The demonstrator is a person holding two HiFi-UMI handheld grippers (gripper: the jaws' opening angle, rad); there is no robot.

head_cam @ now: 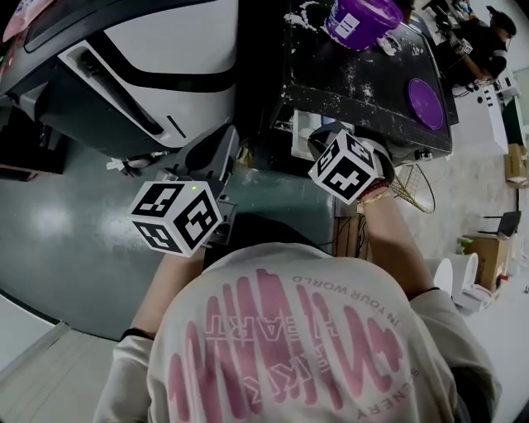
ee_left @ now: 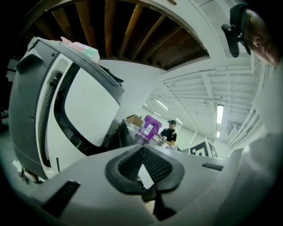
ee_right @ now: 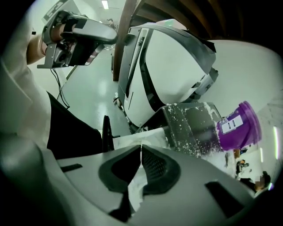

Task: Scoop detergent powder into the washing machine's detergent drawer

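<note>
The white washing machine point(head_cam: 157, 49) with its dark door trim fills the upper left of the head view. A purple detergent tub point(head_cam: 361, 18) stands at the back of a black table point(head_cam: 355, 78) strewn with white powder. My left gripper point(ee_left: 142, 148) is shut with nothing in it and points level, past the machine point(ee_left: 84, 101) toward the far tub point(ee_left: 150, 126). My right gripper point(ee_right: 140, 148) is also shut and empty. It is tilted steeply down over a white powdery surface point(ee_right: 148, 137) at the near edge of the table point(ee_right: 190, 128), with the tub point(ee_right: 239, 126) to its right.
The tub's purple lid point(head_cam: 426, 103) lies on the table's right side. A wire basket point(head_cam: 413, 186) sits to the table's right. Another person point(head_cam: 488, 41) works at a bench at the far right. Grey floor point(head_cam: 66, 231) spreads out on the left.
</note>
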